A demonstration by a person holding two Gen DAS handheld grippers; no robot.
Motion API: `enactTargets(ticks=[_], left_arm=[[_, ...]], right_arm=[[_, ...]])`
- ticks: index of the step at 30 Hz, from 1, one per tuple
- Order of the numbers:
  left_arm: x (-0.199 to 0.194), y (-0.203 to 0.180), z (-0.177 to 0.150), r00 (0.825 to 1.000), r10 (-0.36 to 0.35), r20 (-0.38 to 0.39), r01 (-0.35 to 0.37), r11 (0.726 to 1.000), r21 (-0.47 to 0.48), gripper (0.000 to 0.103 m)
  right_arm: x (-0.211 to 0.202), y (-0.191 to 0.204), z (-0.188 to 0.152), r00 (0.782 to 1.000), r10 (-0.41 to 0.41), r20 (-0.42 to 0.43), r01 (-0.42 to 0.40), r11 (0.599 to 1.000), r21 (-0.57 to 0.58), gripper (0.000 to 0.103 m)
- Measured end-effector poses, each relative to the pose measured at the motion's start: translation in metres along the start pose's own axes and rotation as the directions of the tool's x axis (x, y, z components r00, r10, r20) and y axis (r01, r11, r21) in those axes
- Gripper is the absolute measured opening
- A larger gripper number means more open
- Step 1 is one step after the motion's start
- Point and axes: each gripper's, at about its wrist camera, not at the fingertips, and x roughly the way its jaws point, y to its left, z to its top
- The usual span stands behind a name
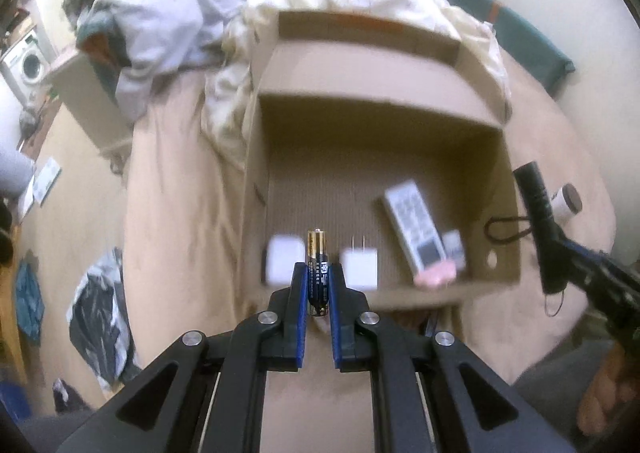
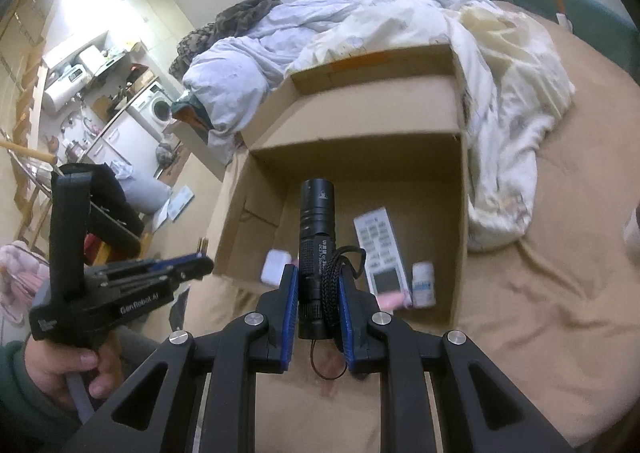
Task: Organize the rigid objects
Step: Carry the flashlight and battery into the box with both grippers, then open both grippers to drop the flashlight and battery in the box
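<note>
The left tongs (image 1: 319,277) clamp a light, slippery black-and-gold cylindrical battery (image 1: 317,265) mid-body, while the right tongs (image 2: 319,285) pinch the heavier, stiff, knurled black metal flashlight (image 2: 315,257) low on its barrel, near the open brown cardboard box (image 2: 460,213).

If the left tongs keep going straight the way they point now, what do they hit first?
Probably nothing solid at first. The left tongs, shut on the battery, point over the cardboard box near rim, between two white chargers. Continuing, the battery tip would likely meet the box floor, though depth is unclear.

The box (image 2: 352,157) stands open on top; its floor is bare toward 12 o'clock. Chargers (image 1: 360,267), remote (image 2: 380,253) and bottle (image 2: 423,283) crowd the near wall. Bedding (image 2: 500,133) presses at 2 o'clock.
</note>
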Motion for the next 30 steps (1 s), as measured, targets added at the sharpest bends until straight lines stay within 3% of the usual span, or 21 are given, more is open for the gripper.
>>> enactTargets(ticks=[4, 7, 10, 14, 20, 30], left_arm=[[0.009, -0.004, 0.024, 1.0, 0.015, 0.026, -0.016, 0.999, 0.03, 0.009], [0.039, -0.006, 0.035, 1.0, -0.017, -0.026, 0.018, 0.998, 0.052, 0.009], [0.071, -0.002, 0.035, 0.998, -0.009, -0.059, 0.011, 0.999, 0.038, 0.009], [0.097, -0.01, 0.028, 0.996, -0.003, -0.084, 0.011, 0.995, 0.096, 0.009], [0.098, -0.02, 0.031, 0.997, -0.027, -0.078, 0.036, 0.992, 0.123, 0.009], [0.115, -0.016, 0.026, 0.992, 0.039, -0.119, -0.024, 0.992, 0.127, 0.009]], right_arm=[[0.016, 0.005, 0.021, 1.0, -0.019, 0.004, 0.02, 0.999, -0.032, 0.02], [0.036, 0.0, 0.03, 0.999, -0.036, -0.003, 0.036, 0.999, -0.033, 0.02], [0.061, -0.011, 0.025, 0.999, -0.044, -0.028, 0.043, 0.999, -0.006, 0.02], [0.089, -0.024, 0.015, 0.991, -0.085, -0.102, 0.087, 0.996, 0.021, 0.02], [0.111, -0.027, 0.014, 0.981, -0.108, -0.161, 0.111, 0.994, 0.009, 0.02], [0.13, -0.035, 0.005, 0.959, -0.14, -0.247, 0.148, 0.989, 0.015, 0.02]])
